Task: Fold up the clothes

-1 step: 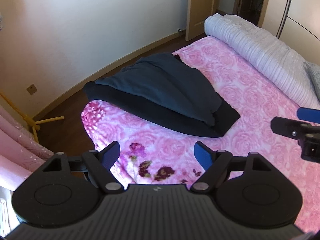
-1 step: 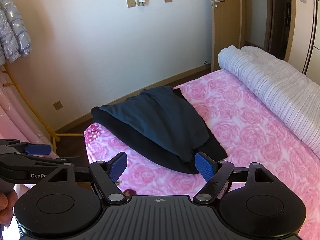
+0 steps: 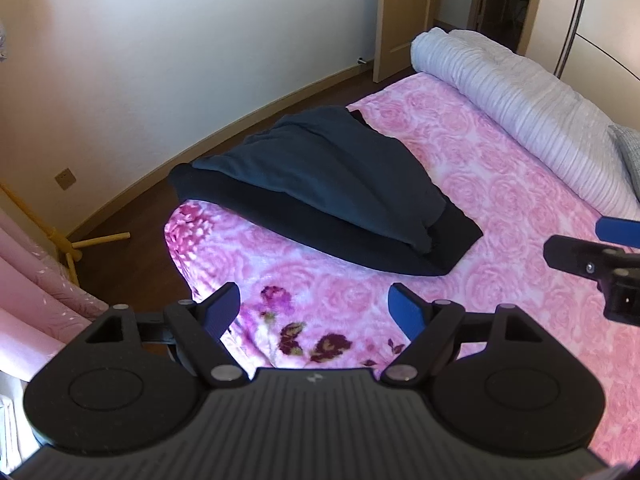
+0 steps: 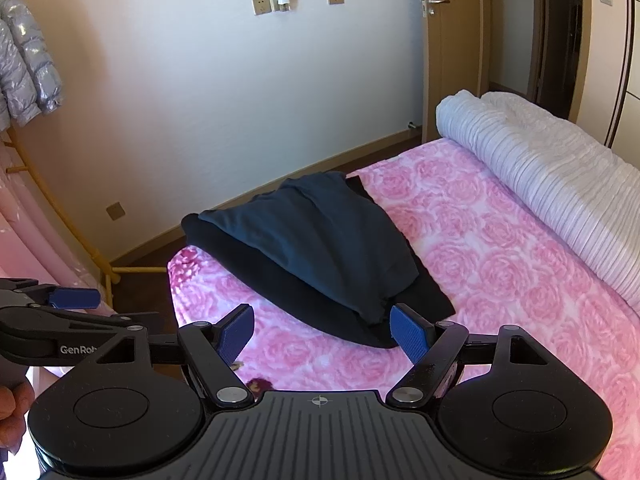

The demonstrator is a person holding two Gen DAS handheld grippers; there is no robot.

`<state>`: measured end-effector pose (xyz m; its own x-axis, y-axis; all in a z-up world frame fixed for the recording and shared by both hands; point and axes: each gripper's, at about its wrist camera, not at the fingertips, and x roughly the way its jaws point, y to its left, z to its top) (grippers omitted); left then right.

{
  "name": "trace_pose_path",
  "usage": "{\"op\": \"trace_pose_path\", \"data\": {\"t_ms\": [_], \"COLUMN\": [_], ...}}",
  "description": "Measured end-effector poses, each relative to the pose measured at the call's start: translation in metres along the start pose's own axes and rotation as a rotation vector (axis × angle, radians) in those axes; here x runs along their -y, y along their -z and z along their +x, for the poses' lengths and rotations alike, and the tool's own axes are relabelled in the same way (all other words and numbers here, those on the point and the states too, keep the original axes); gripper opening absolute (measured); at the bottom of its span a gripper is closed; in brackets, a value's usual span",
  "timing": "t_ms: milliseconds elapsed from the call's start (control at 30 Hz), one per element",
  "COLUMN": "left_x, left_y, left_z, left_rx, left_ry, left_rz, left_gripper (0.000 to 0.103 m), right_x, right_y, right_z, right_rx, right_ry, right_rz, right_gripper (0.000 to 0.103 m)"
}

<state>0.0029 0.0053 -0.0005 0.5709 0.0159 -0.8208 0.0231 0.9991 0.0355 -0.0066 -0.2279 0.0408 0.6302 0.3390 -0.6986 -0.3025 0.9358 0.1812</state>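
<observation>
Your bed [image 3: 500, 184] fills most of both views, covered by a pink rose-print blanket [image 4: 500, 280] that runs to the near corner, where darker purple flowers are printed. Along the far side of the bed lies a rolled white ribbed quilt [image 3: 520, 108], well apart from the clothes.

The clothes sit near the bed's left edge, close to the wall side. A black garment [image 3: 320, 232] lies flat on the blanket, and a dark teal garment [image 3: 332, 172] rests on top of it, loosely bunched, its lower end reaching toward the black piece's near right corner. Neither gripper touches either piece.

At the far left hangs a silver puffer jacket [image 4: 24, 68], above pink curtains [image 3: 36, 300] and a yellow wooden rack [image 3: 72, 248] standing on the dark floor. A wooden door [image 4: 452, 52] stands past the head of the bed.

Your left gripper [image 3: 316, 312] hovers above the near corner of the blanket, blue pads spread wide with nothing between them. Your right gripper [image 4: 322, 330] is likewise spread and empty, hovering just short of the near edge of the black garment. Each gripper shows at the edge of the other's view; your fingers [image 4: 12, 408] show at the lower left of the right wrist view.
</observation>
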Motion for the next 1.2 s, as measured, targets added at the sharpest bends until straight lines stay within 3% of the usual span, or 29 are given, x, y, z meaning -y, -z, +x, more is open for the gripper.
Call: {"op": "trace_pose_path", "data": {"t_ms": [167,333,667,1200], "left_x": [-0.014,0.0,0.008,0.023], "left_y": [-0.005,-0.001,-0.006,-0.003], "left_z": [0.006,0.004,0.008,0.005], "left_rx": [-0.015,0.002,-0.011,-0.011], "left_ry": [0.054,-0.002,-0.013,-0.016], "left_rz": [-0.038,-0.016,-0.019,-0.007], "left_gripper": [0.078,0.077,0.077,0.077], "right_x": [-0.005,-0.006,-0.001,0.013], "right_y": [0.001,0.012,0.024,0.015], "right_z": [0.006,0.012,0.018,0.014], "right_rx": [-0.003,0.002,-0.002,-0.015], "right_ry": [-0.004,-0.009,-0.021,-0.035], "right_rz": [-0.004,-0.019,-0.054,-0.047], "right_gripper": [0.078,0.078,0.078,0.078]}}
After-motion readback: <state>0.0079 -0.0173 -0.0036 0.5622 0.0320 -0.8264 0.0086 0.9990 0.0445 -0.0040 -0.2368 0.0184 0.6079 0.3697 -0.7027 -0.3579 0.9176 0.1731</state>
